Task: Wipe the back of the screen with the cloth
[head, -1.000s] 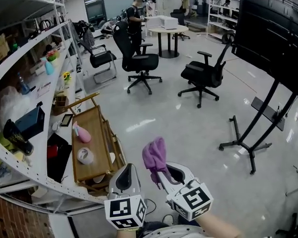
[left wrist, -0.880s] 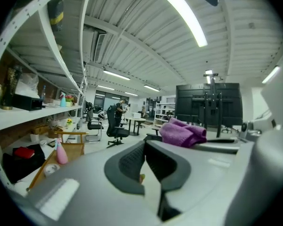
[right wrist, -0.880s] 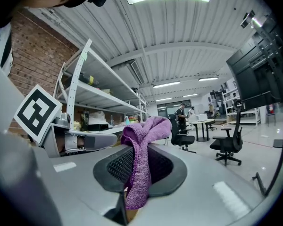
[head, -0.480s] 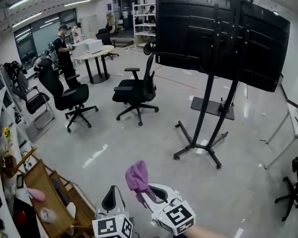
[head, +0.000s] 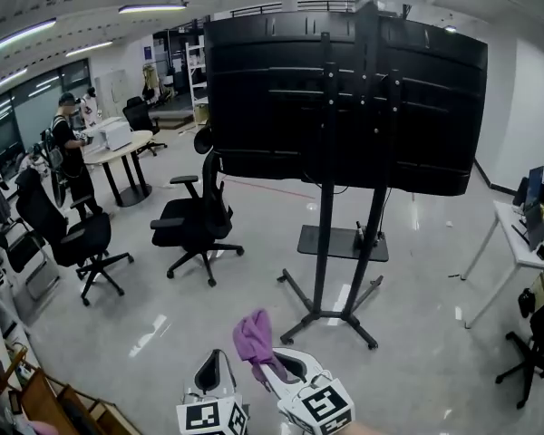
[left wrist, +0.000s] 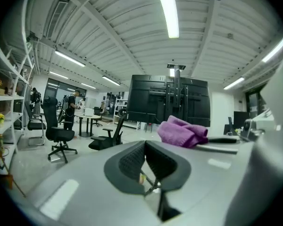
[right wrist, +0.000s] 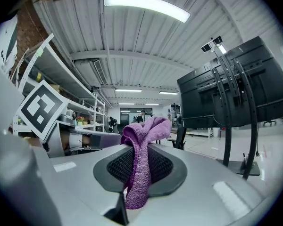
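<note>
The big black screen [head: 344, 98] stands on a black floor stand [head: 331, 306] straight ahead, its ribbed back toward me; it also shows as the screen [left wrist: 167, 100] and the screen [right wrist: 236, 93]. My right gripper [head: 270, 365] sits low at centre, shut on a purple cloth [head: 253, 335] that sticks up from its jaws; the cloth [right wrist: 141, 161] hangs between the pads. My left gripper [head: 211, 379] is just left of it, shut with nothing held. From the left gripper view the cloth [left wrist: 181, 132] lies to the right.
A black office chair [head: 195, 225] stands left of the stand, another chair [head: 68, 243] farther left. A round table [head: 116, 148] with a person [head: 68, 143] is at the back left. A white desk [head: 517, 252] is at the right edge.
My view has swung from the shelves and the wooden tray round to face the screen, now centred and closer. Both grippers kept their places, the cloth still held.
</note>
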Available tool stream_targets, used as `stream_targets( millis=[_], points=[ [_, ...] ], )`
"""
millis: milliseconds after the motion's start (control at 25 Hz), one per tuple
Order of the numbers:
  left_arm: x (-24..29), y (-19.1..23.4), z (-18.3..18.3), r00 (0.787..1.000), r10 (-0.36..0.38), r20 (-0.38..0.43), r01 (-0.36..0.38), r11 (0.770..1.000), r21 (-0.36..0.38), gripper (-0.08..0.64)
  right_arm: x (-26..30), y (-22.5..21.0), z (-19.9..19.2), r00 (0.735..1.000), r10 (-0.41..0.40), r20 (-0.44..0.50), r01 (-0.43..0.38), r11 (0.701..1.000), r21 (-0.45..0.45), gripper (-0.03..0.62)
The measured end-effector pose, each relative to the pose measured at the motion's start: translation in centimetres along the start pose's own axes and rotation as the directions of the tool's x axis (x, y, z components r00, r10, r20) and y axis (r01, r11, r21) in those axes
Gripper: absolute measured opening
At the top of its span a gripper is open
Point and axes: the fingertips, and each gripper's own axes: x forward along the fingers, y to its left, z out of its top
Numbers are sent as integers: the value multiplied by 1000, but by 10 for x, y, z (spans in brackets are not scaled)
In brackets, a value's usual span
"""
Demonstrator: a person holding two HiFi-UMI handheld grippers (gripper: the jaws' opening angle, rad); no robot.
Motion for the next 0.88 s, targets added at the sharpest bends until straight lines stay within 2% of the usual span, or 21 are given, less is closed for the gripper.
stream_targets(
  millis=[200,400,640,880],
  points=[
    [81,-47,14,997,-72,7,72,997,10,8,9,-91,7,998,-55,17,56,998,-1,54],
    [138,-77,25,994,-107,10,107,994,39,8,25,-153,13,996,-84,19,83,996,27,54],
    [211,-88,30,990,-135,-29,137,989,61,8,56,-216,12,990,-137,17,136,989,55,54],
    [304,-73,46,985,-172,-23,174,981,85,8,119,-277,6,981,-192,8,192,980,53,54]
  ],
)
